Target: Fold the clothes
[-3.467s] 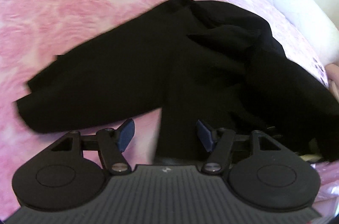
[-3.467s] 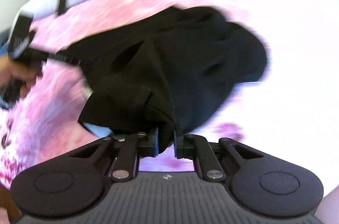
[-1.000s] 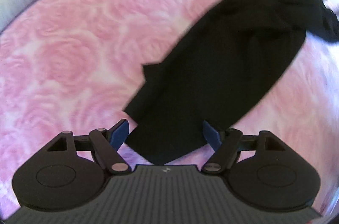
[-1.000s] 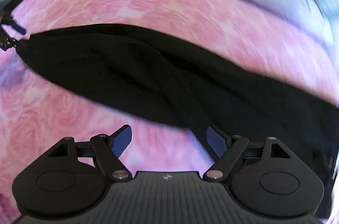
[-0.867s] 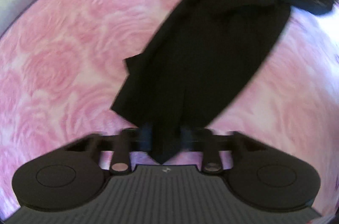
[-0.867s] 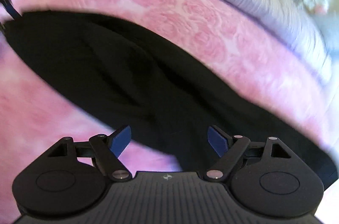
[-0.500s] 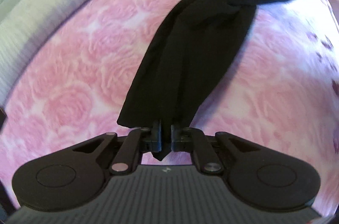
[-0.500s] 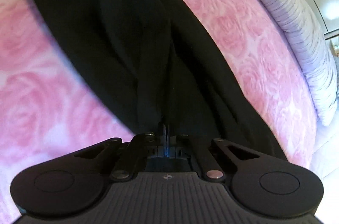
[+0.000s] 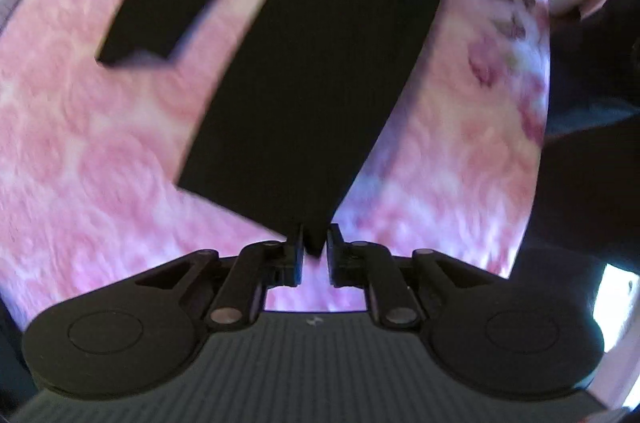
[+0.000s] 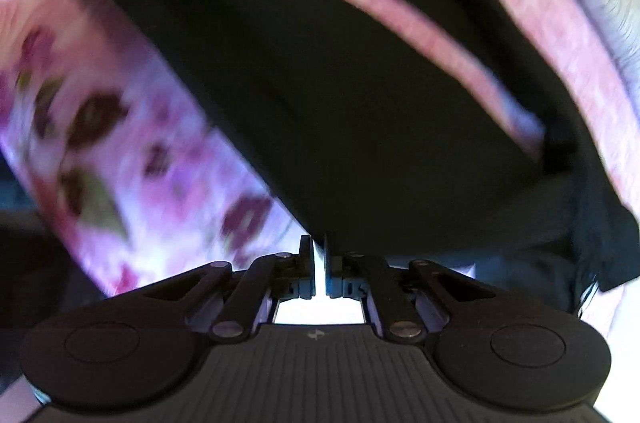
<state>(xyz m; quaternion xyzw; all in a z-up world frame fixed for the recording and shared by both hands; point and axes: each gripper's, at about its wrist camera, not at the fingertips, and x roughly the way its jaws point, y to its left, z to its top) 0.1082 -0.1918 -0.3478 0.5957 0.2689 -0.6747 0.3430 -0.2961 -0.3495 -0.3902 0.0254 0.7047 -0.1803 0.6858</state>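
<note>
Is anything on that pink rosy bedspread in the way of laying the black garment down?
Nothing visible. The black fabric garment stretches over the pink rose-patterned bedspread, whose visible parts hold nothing else; beneath the cloth is hidden.

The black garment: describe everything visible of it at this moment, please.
The black garment is plain, dark, soft-looking fabric with no print or fastening visible. It hangs stretched over the pink rose-patterned bedspread, with a narrow strip, perhaps a sleeve, lying apart to one side, bedspread showing between. One corner sits between the pads of the left tool, whose jaws are opening slightly; the right tool is shut at another edge. Motion blur hides seams and details.
</note>
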